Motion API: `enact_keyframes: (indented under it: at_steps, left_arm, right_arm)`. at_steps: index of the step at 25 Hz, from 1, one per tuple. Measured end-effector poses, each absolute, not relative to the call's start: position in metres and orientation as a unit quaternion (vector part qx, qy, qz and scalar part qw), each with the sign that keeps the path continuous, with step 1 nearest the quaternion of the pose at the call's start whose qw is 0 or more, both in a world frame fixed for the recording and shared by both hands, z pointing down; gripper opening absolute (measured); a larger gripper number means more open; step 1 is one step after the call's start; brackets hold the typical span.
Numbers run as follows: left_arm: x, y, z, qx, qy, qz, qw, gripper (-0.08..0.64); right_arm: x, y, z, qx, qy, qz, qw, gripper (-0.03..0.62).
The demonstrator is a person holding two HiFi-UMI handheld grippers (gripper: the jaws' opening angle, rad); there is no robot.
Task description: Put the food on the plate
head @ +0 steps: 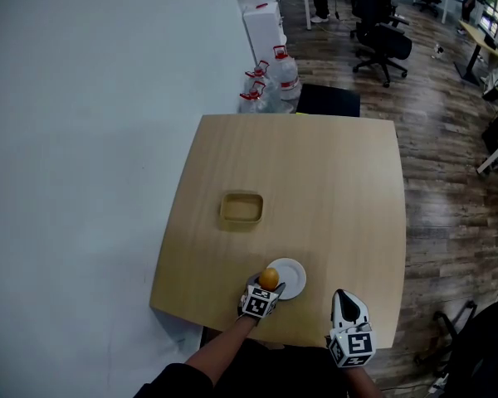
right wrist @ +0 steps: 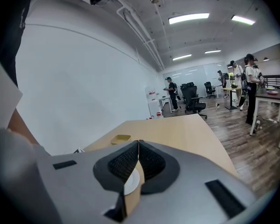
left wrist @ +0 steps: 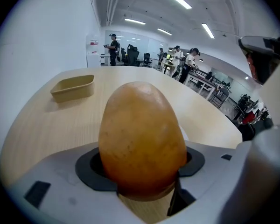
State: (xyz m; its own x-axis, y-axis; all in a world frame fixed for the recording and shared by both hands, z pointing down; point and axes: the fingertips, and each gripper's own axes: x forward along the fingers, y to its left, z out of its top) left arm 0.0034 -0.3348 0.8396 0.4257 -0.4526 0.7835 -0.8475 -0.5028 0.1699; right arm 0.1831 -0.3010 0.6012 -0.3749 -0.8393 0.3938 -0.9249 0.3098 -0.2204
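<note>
The left gripper (head: 262, 293) had its jaws clamped wide on the food (left wrist: 142, 134), an orange-brown, egg-shaped piece standing upright between the dark pads. In the head view the food sat over the left rim of the white plate (head: 293, 279); whether it touched the plate or hung just above it could not be told. In the left gripper view a thin white strip of the plate showed behind the food on its right, with bare wood under the jaws.

The plate lay close to the near edge of the bench (head: 332, 189), a little left of the middle. The right gripper (right wrist: 138, 163) was held near the same near edge, to the right of the plate and apart from it, its jaws pressed together with nothing between them.

A shallow tan tray (head: 241, 210) stood farther in, well apart from the plate and toward the bench's left side. From the plate rightward and on past the tray to the far edge, the bench top was open wood. A white wall (head: 83, 139) ran along the bench's left edge. Beyond the far edge stood water bottles (head: 280, 77) and a black chair (head: 328, 100), with wood floor to the right.
</note>
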Motion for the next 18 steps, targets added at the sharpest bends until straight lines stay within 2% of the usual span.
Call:
enact_keyframes:
  at_steps: [11, 18]
  left_arm:
    - [0.013, -0.338, 0.856, 0.790, -0.383, 0.407, 0.251, 0.304]
    - [0.024, -0.336, 0.849, 0.804, -0.372, 0.391, 0.249, 0.327]
  right_arm:
    - [0.201, -0.304, 0.605, 0.571, -0.787, 0.211, 0.097, 0.060]
    - [0.202, -0.306, 0.606, 0.573, -0.785, 0.212, 0.101, 0.060]
